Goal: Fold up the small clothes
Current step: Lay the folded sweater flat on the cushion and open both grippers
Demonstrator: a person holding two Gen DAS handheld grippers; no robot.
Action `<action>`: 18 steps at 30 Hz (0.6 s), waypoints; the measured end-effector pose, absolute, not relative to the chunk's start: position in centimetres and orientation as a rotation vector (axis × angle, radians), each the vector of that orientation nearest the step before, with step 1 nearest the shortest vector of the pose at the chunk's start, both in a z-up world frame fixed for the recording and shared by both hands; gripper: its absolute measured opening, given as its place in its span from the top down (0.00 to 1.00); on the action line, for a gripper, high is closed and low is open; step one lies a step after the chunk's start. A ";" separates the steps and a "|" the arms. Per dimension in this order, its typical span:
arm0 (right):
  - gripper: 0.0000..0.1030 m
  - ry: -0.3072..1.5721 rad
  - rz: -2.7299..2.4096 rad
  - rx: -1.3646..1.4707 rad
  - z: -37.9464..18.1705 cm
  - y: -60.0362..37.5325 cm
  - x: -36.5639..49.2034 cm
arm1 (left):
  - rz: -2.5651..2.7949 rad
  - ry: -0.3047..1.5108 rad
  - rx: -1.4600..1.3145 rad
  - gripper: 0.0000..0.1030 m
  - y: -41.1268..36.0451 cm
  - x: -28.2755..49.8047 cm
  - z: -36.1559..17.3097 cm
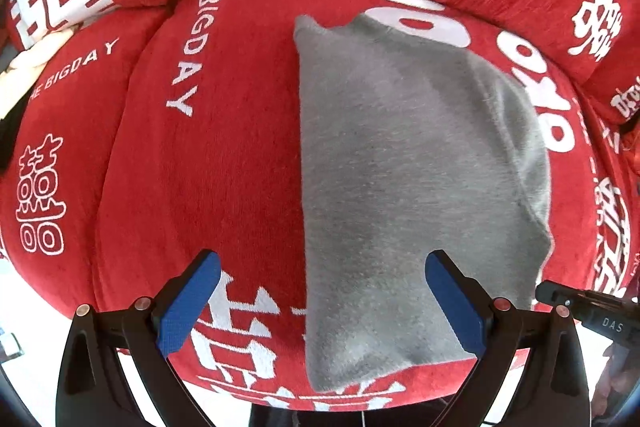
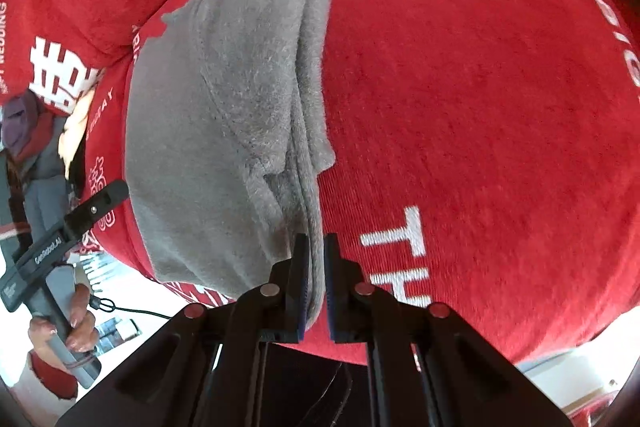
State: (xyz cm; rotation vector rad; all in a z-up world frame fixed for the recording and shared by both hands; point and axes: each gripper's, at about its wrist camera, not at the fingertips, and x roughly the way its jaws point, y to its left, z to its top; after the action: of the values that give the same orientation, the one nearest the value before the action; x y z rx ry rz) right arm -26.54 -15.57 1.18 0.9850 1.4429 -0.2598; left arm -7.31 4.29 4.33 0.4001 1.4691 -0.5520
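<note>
left gripper (image 1: 322, 303): nearest the lens in the left wrist view, jaws spread wide, blue pads (image 1: 188, 301) apart, nothing between them; hovers over the near edge of the cover, the right-hand pad above the grey cloth
left hand (image 2: 66, 327): seen at the far left of the right wrist view, wrapped round the grey handle of that gripper
grey garment (image 1: 412, 187): small fleecy piece, folded into a long strip, lying flat on the red cover; straight folded edge on its left, layered edges on its right
right gripper (image 2: 315, 287): jaws nearly together, clamped on the near corner of the grey garment's layered edge; cloth visibly pinched between the pads
red cover (image 1: 224, 155): plush, white lettering "BIGDAY" plus large white characters, spread over the cushioned seat under everything
right side: bare red plush, white "TH" letters just beside the right gripper
</note>
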 end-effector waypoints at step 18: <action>0.14 1.407 -0.369 0.708 10.2 -12.0 -21.7 | -0.542 1.518 0.507 0.01 5.2 -8.5 8.9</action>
State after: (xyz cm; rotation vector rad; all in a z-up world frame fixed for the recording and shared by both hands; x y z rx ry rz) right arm -21.68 -11.99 10.24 0.7076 1.4072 -0.3693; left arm -8.53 5.18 8.93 0.5067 1.5181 -0.5417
